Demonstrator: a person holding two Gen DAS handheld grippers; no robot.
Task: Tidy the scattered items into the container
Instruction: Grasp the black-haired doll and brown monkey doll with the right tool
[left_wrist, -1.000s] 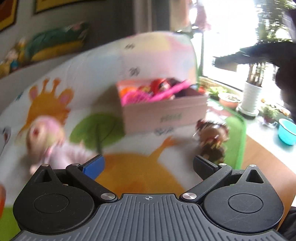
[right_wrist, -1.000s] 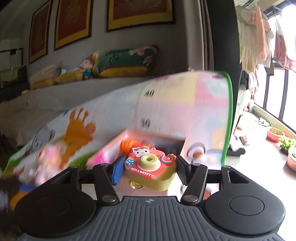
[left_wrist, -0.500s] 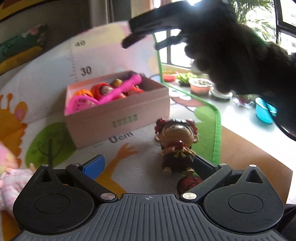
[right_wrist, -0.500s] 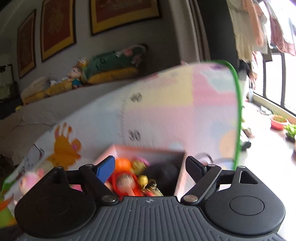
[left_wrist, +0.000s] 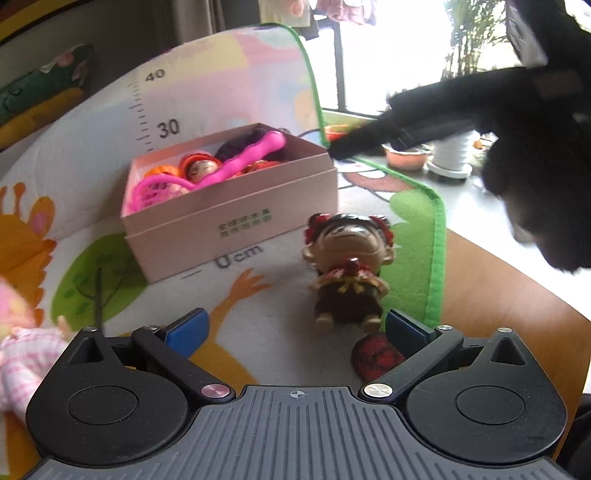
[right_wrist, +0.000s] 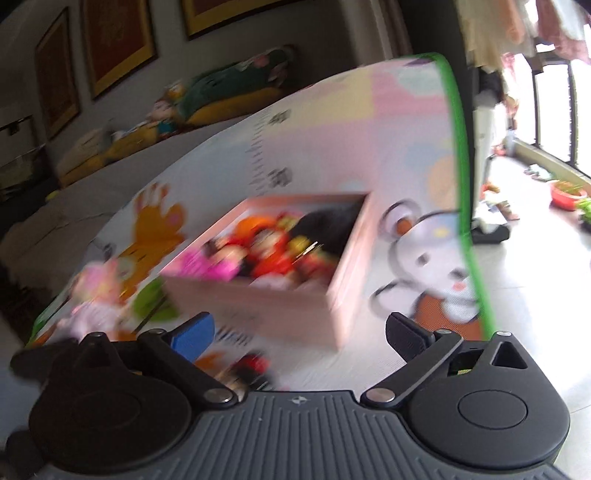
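Note:
A pink cardboard box (left_wrist: 236, 221) (right_wrist: 295, 310) full of toys stands on the play mat. A small doll with red hair buns and a dark dress (left_wrist: 347, 273) stands just beyond my open left gripper (left_wrist: 295, 328), nearer its right finger. A red ball-like toy (left_wrist: 376, 360) lies close under that finger. My right gripper (right_wrist: 299, 332) is open with nothing in it, near the front of the box; this view is blurred. It shows in the left wrist view as a dark shape (left_wrist: 480, 107) at the upper right. A pink plush doll (left_wrist: 26, 350) (right_wrist: 96, 295) lies at the left.
The colourful play mat (left_wrist: 110, 122) has a green border (left_wrist: 432, 258), with wooden floor (left_wrist: 498, 295) past it on the right. Plant pots (left_wrist: 406, 155) stand by the window. A bench with cushions (right_wrist: 229, 88) runs along the back wall.
The right gripper has let go of the yellow toy camera over the box, opened and pulled back. The left gripper has swung right and closed in on the small doll.

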